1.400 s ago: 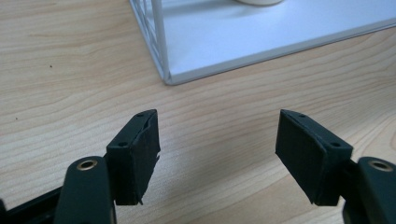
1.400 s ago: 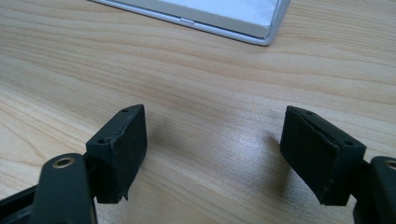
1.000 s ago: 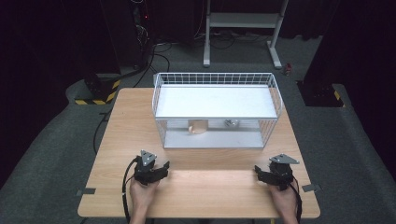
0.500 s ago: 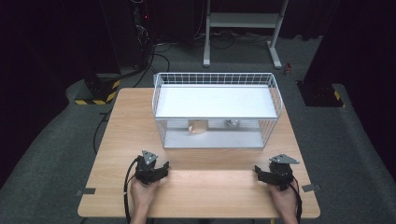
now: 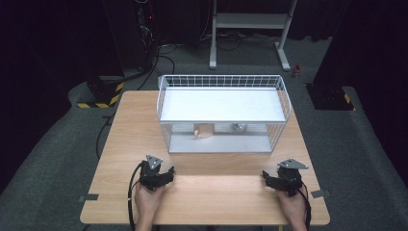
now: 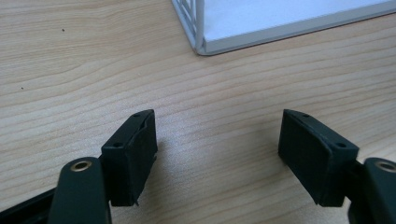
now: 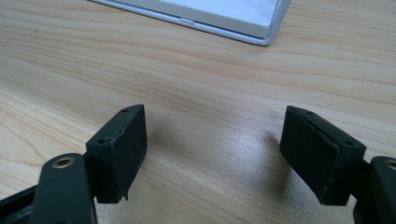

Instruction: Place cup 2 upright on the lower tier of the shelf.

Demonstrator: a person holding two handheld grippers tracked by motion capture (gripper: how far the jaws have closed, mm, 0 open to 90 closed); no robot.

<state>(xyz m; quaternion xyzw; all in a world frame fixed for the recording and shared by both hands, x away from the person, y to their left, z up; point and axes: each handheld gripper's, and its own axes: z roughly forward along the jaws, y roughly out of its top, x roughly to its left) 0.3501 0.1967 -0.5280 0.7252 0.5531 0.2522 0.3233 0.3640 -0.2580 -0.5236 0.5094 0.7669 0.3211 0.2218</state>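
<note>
Rack [image 5: 223, 113], with a cup [image 5: 203, 131] under its shelf, stands mid-tabletop [image 5: 207, 192], untouched; both grippers [image 5: 156, 177] [image 5: 280, 180] are rested near, fingers [image 6: 133, 154] released, so a forward reach is judged next.

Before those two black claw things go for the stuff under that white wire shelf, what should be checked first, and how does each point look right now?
1. Left gripper jaws wide apart, nothing between: ok.
2. Right gripper jaws wide apart, nothing between: ok.
3. Bare table between both grippers and the wire rack: ok.
4. Tan cylinder on the rack's lower shelf reachable from the open front: ok.
5. Small grey object beside it identifiable: cannot tell.
</note>
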